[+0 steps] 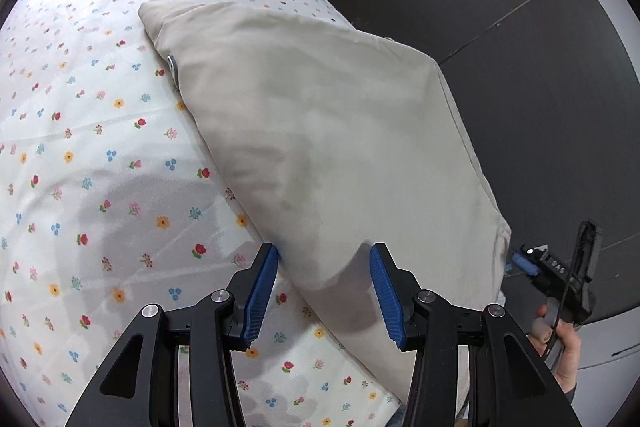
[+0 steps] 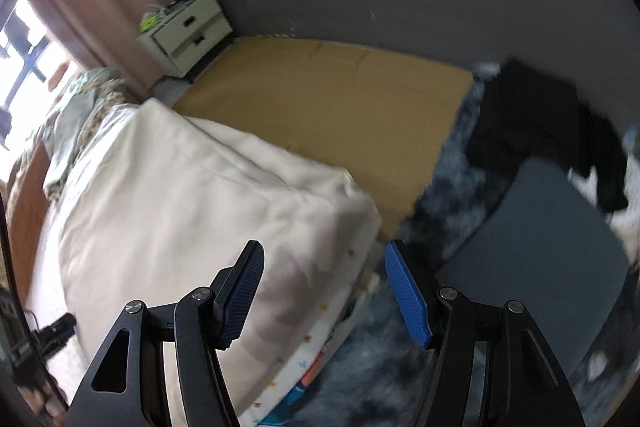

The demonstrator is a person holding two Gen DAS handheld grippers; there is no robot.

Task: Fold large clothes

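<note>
Beige garment (image 1: 320, 131), folded into thick slab, lies on floral bedsheet (image 1: 80, 147) along bed's right edge, near corner overhanging toward dark floor (image 1: 520, 27). Judged soft, limp, light but bulky; layers likely to slide apart if pinched singly. Metal snap (image 1: 173, 61) at 10 o'clock edge.

Left gripper (image 1: 324, 267): jaws apart, near 6 o'clock hem between pads, not clamped. Right gripper (image 2: 324, 267): jaws apart, empty, over bed corner.

Best hold, judged: corners of near hem, pinching all layers together.
</note>
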